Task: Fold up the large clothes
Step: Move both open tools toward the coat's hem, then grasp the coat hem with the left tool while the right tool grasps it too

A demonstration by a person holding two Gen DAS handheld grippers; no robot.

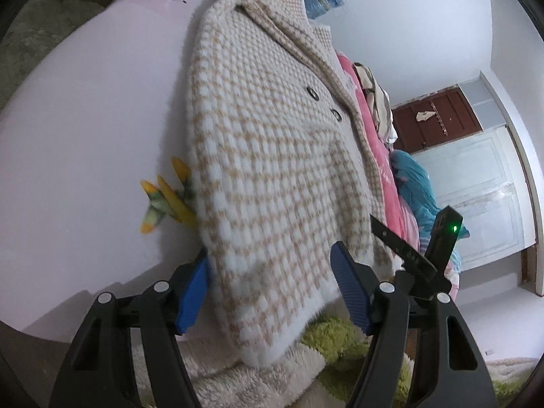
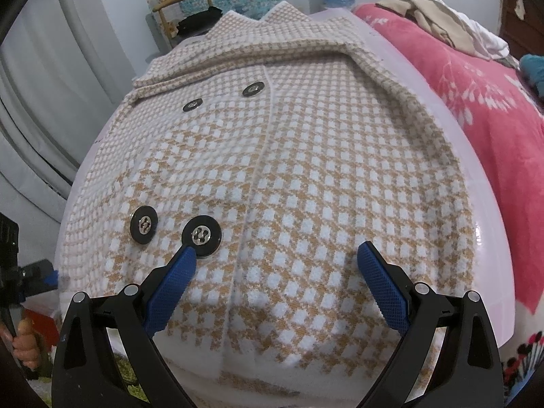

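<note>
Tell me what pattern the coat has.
The coat has a tan-and-white check pattern, clearest in the right wrist view.

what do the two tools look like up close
Both the left tool and right tool have glossy black curved frames with silver pivot rivets and blue textured fingers. No cables or markings show.

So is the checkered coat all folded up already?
No, the checkered coat lies spread flat, front up, with its four buttons showing.
</note>
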